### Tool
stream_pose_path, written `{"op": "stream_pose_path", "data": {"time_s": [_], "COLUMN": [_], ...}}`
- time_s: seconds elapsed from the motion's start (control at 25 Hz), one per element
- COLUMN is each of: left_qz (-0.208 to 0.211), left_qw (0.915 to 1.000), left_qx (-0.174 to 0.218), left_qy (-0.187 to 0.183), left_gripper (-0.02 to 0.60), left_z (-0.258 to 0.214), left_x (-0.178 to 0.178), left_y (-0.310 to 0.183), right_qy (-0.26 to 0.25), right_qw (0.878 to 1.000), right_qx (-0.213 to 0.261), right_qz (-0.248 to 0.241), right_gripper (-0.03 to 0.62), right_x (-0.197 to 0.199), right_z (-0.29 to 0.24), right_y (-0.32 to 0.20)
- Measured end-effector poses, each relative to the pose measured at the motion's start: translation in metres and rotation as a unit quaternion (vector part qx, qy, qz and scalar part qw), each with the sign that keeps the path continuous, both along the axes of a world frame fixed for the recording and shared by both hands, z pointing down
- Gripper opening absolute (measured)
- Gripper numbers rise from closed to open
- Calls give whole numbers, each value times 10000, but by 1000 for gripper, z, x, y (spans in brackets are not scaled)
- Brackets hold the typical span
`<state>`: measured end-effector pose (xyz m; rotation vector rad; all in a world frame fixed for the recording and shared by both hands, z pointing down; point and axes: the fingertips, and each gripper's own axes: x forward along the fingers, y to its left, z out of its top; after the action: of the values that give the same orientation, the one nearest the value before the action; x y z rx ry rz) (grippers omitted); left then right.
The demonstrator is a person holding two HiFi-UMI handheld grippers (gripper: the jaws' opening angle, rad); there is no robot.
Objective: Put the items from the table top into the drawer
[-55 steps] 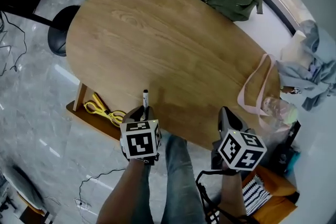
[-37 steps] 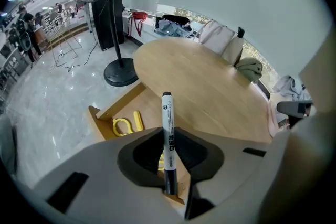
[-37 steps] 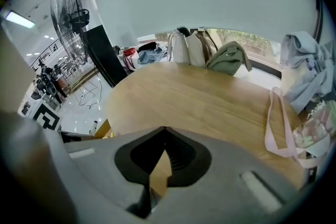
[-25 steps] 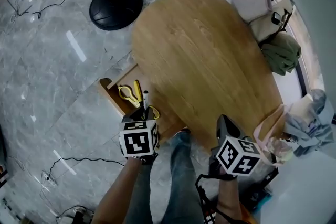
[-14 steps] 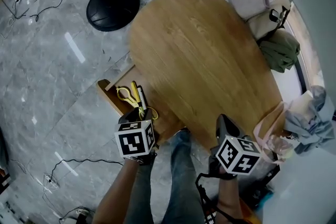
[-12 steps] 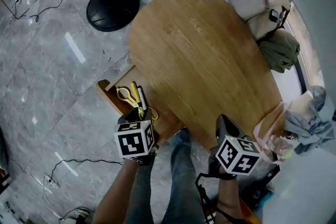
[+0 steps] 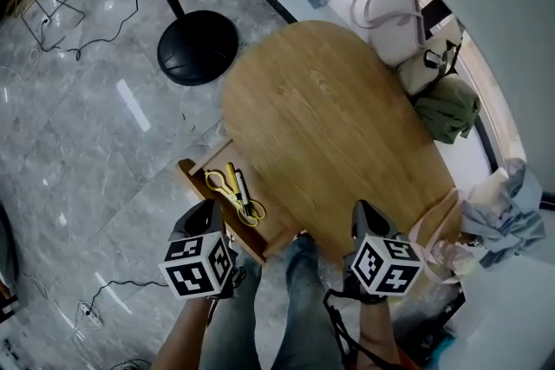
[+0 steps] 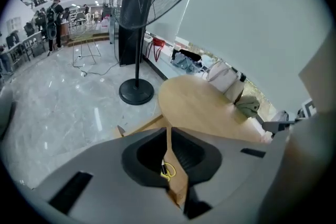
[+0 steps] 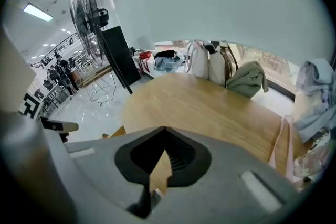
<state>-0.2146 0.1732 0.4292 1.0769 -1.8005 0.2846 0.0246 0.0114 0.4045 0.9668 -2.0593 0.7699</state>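
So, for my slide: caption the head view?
Yellow scissors and a pen lie in the open drawer of the table.

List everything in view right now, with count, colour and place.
oval wooden table: one, light brown, centre, top bare.
open wooden drawer: one, light brown, under the table's left edge.
yellow-handled scissors: one pair, in the drawer.
black pen: one, in the drawer beside the scissors.
pedestal fan with round black base: one, on the grey floor beyond the drawer.
bags: three, white, beige, olive green, on the ledge behind the table.
pink-strapped bag: one, at the table's right end.
left gripper: grey, beside the drawer; fingers have just been closing, together, nothing between.
right gripper: grey, at the table's near edge; fingers together, empty.
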Motion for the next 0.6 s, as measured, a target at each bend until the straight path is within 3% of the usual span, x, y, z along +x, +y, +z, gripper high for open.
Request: {"op": "stream_pose_path", "data": {"time_s": [0.12,0.24,0.36,0.6], "left_qz": [-59,31,171,364], "left_qw": [9993,9953,9883,9719], "left_qx": [278,636,937,1711], "left_qy": [-238,-723,-1188,-1576], "left_gripper": [15,5,3,3], "left_z": [-59,-125,-187,-291], "left_x": [-17,-38,-59,-85], "left_y": [10,16,18,27], "right_qy": [-28,-129,-297,-574], "right_qw": [9994,9981,9959,9871], "right_qx": [235,421,682,1397], "right_qz": [-264,-441,-513,-535], "right_gripper": [5,5,5,5], "right_x": [-12,-25,-38,-51], "right_z": [-39,-86,-140,-250], "right_y": [3,10,9,8]}}
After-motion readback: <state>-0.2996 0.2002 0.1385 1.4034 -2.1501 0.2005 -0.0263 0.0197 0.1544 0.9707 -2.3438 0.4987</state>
